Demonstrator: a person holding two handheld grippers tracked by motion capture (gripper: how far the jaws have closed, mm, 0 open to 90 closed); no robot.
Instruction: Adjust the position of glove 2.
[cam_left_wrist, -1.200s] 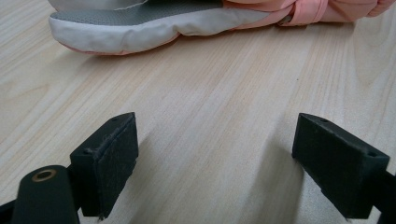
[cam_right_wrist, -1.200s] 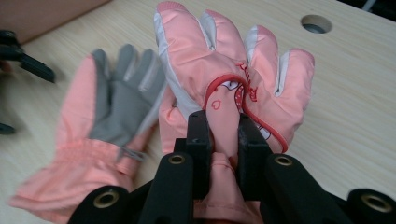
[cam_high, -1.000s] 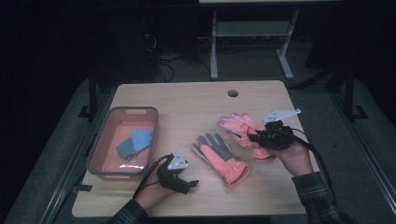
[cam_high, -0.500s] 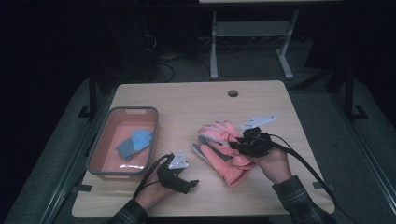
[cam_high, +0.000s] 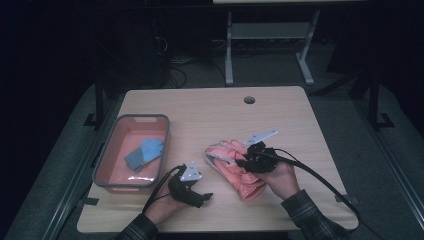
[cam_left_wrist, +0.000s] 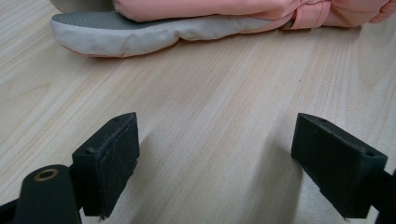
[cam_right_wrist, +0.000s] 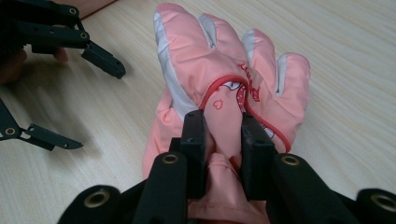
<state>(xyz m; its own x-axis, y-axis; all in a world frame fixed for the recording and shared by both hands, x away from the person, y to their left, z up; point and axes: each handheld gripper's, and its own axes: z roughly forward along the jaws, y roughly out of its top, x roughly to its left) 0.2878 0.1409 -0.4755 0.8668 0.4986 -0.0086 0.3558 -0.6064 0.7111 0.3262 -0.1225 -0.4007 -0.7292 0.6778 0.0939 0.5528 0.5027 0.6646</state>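
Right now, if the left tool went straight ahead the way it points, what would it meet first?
Probably the lower glove, its grey-and-white edge lying across the bare table ahead of the open left tool; nothing lies between, though depth is hard to judge.

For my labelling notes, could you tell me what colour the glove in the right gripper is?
Pink glove with grey-white trim, clearest in the right gripper view.

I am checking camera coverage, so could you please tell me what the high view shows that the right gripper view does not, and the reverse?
High view alone: the pink bin holding blue cloth items, and the table's grommet hole. Right gripper view alone: the red print on the top pink glove, and the right gripper with its jaws shut on that glove. Both share: the gloves, the wooden table, and the open left gripper.
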